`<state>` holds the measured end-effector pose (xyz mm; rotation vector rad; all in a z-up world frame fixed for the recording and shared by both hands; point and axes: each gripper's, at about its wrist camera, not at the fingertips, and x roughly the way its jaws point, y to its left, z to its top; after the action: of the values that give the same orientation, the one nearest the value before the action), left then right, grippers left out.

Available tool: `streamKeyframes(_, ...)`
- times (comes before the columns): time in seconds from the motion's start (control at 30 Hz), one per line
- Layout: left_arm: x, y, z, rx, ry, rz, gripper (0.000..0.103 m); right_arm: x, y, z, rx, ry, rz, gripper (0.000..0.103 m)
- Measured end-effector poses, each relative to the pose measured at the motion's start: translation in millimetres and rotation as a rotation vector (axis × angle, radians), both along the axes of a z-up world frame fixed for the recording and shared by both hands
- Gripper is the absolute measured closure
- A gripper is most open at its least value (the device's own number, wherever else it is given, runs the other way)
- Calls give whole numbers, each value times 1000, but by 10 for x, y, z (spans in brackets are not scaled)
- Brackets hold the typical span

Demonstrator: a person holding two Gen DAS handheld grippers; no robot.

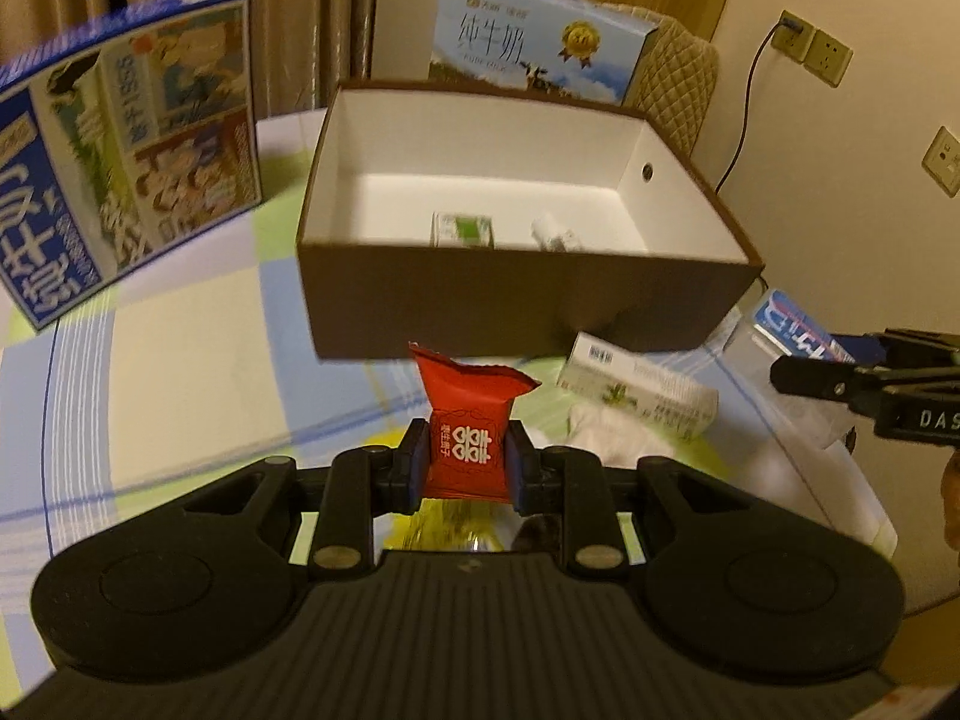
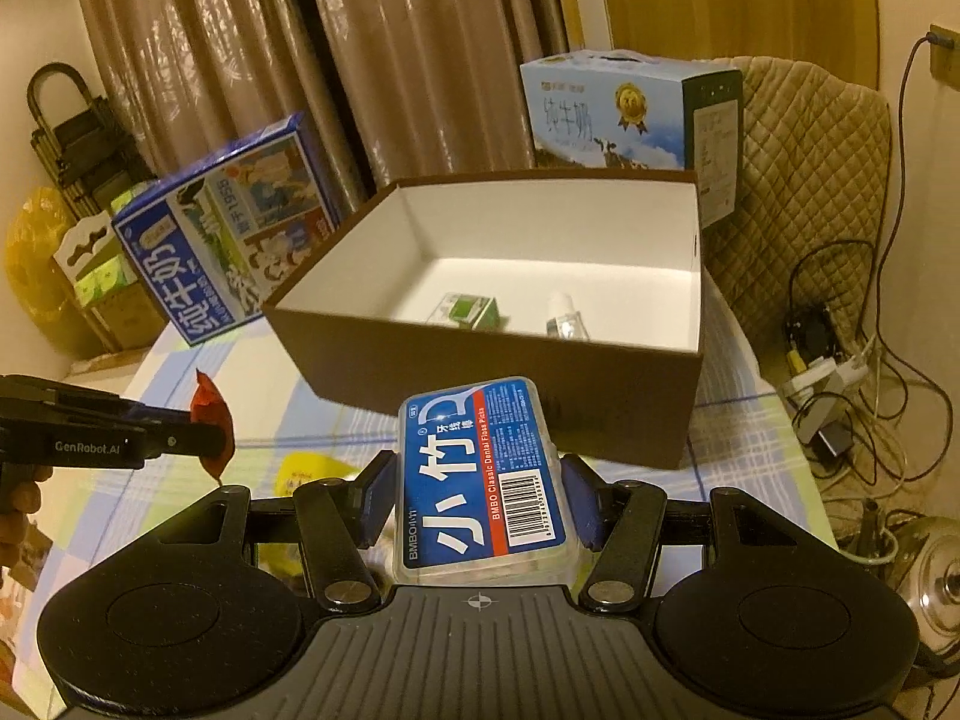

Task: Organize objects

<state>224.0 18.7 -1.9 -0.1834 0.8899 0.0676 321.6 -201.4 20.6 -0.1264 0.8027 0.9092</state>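
Risk of drop: left gripper (image 1: 467, 463) clamps the red candy packet (image 1: 470, 420) and right gripper (image 2: 480, 501) clamps the dental floss pick case (image 2: 480, 474), both short of the brown box (image 1: 528, 312) at 12 o'clock, whose near wall could snag either.

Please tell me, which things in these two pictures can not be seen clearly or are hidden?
- Left wrist view: green small box and white bottle inside the brown box are blurred; its front wall hides their lower parts.
- Left wrist view: right hand-held gripper is cut off by the edge.
- Right wrist view: floss pick case hides the table behind it.
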Motion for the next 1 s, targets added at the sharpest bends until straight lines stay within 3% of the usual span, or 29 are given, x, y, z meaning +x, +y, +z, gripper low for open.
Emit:
streamKeyframes(0.27,422,31,221,40,-58,-12,82,320,159,123,33,-20,-19,48)
streamKeyframes(0.5,930,133,313,78,-54,-2,82,696,346,159,46,-26,-70,48)
streamKeyframes(0.73,1452,304,215,76,14,16,82,1096,555,123,34,-28,-118,48)
streamKeyframes(1.0,1916,396,-181,126,170,-2,82,1474,756,-101,-42,-9,-149,48)
